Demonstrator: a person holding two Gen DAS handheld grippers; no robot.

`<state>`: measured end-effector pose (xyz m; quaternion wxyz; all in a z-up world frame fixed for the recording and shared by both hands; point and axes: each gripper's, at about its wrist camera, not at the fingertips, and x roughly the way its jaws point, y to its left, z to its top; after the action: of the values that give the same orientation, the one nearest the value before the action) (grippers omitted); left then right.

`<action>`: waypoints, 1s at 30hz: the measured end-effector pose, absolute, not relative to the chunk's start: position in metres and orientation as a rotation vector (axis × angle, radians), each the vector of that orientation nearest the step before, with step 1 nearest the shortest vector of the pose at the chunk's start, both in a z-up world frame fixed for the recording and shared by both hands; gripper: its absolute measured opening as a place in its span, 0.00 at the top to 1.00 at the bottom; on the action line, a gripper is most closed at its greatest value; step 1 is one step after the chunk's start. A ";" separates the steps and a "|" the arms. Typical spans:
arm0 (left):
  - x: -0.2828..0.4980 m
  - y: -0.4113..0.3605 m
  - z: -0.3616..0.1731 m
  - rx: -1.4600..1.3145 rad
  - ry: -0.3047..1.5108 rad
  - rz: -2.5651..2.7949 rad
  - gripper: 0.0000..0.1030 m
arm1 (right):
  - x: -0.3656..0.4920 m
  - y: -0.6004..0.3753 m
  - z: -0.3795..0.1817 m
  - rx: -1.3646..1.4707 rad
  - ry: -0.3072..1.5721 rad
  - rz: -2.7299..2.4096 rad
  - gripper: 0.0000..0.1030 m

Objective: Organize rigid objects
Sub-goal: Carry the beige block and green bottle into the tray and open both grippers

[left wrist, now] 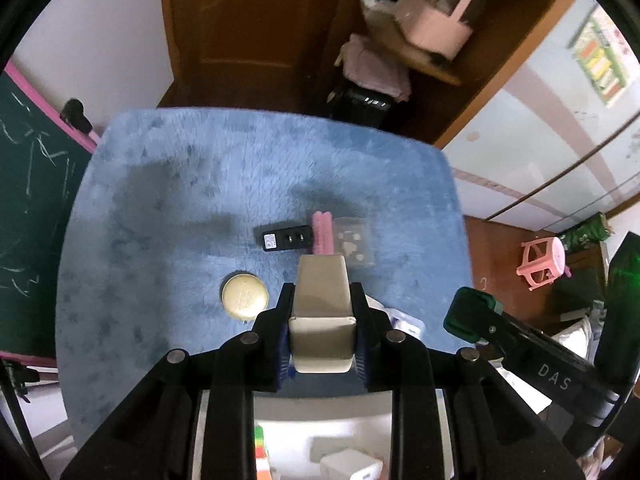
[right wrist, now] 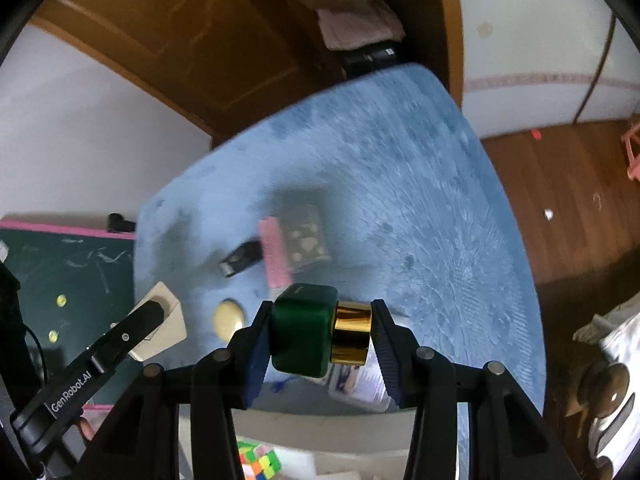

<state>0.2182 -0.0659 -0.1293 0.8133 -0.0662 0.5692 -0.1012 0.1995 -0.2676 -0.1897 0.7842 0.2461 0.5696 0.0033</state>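
Observation:
My left gripper (left wrist: pixel 322 312) is shut on a beige rectangular box (left wrist: pixel 322 304), held above the blue fluffy mat (left wrist: pixel 160 208). My right gripper (right wrist: pixel 320 336) is shut on a dark green block with a gold cap (right wrist: pixel 306 332), gripped end to end over the mat (right wrist: pixel 420 200). The right gripper with the green block (left wrist: pixel 468 312) shows at the right in the left wrist view. The left gripper with its beige box (right wrist: pixel 160 320) shows at the left in the right wrist view. On the mat lie a black charger (left wrist: pixel 286 238), a pink comb-like piece (left wrist: pixel 322 232), a clear case (left wrist: pixel 354 246) and a round gold tin (left wrist: pixel 245 295).
A white bin below the mat's near edge holds a colourful puzzle cube (right wrist: pixel 258 460) and white boxes (left wrist: pixel 352 466). A green chalkboard (left wrist: pixel 28 200) stands at the left. A wooden door (left wrist: pixel 240 20) and shelves are behind the mat, and a pink stool (left wrist: pixel 544 260) is on the floor.

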 end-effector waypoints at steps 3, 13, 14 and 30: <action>0.201 -0.065 -0.112 -0.131 1.182 -0.232 0.73 | 0.186 -0.257 -0.166 0.497 1.187 0.034 0.54; 0.136 -0.073 -0.084 -0.026 1.088 -0.283 0.73 | 0.111 -0.230 -0.117 0.325 1.082 0.096 0.54; 0.131 -0.074 -0.084 -0.014 1.081 -0.286 0.73 | 0.101 -0.227 -0.115 0.297 1.073 0.099 0.54; 0.069 -0.104 -0.171 0.201 1.153 -0.380 0.73 | -0.021 -0.195 -0.187 0.059 1.117 0.211 0.54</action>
<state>0.0694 -0.1040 -0.1711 0.8165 0.0943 0.5409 -0.1781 -0.0214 -0.1946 -0.1868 0.8425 0.0279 0.5287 0.0999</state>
